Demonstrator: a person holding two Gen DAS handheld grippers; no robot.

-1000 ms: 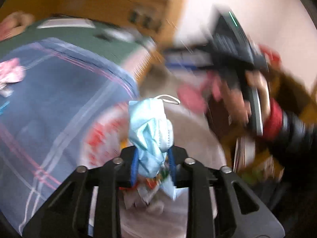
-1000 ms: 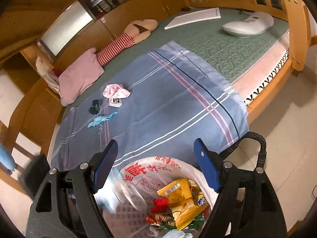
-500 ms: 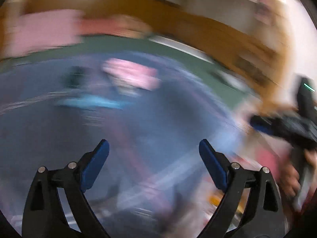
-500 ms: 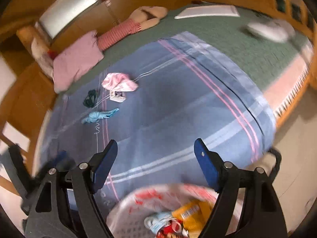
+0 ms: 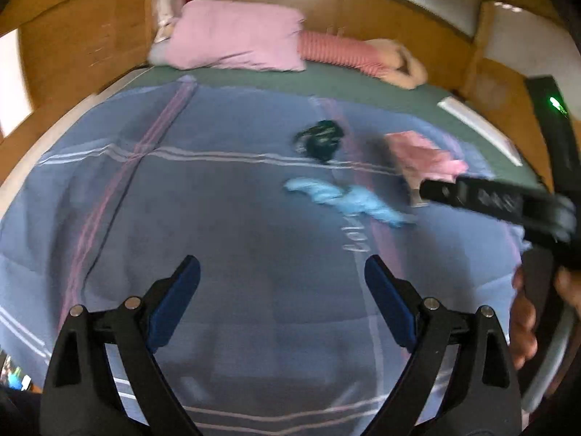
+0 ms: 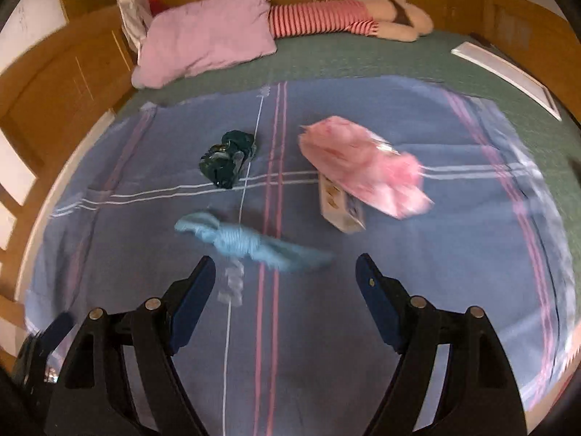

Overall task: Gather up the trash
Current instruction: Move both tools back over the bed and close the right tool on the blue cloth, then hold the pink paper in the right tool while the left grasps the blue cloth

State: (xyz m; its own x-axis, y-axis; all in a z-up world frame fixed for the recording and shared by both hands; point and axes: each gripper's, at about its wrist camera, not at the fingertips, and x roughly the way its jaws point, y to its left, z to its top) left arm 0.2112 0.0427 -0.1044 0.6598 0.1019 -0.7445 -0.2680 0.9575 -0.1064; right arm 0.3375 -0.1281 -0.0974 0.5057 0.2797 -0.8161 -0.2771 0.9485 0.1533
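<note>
Several bits of trash lie on the blue striped sheet [image 6: 435, 290]: a light blue glove [image 6: 247, 241] [image 5: 345, 198], a dark green crumpled wrapper [image 6: 227, 158] [image 5: 319, 140], a pink crumpled bag [image 6: 366, 170] [image 5: 425, 154] and a small white carton [image 6: 341, 205]. My right gripper [image 6: 285, 276] is open with nothing between its fingers, just short of the glove. My left gripper [image 5: 281, 278] is open and empty too, further back over bare sheet. In the left wrist view the right gripper's black body [image 5: 508, 203] and a hand [image 5: 526, 312] reach in from the right.
A pink pillow [image 6: 210, 36] and a striped-shirted doll [image 6: 348, 18] lie at the head of the green mattress [image 6: 363, 61]. A white flat board [image 6: 508, 69] rests at the right. Wooden panelling [image 6: 65, 83] rings the bed.
The left gripper let go of the pale blue mask over the trash bag, opened and swung round to the bed. The right gripper moved from the bag toward the glove, still open.
</note>
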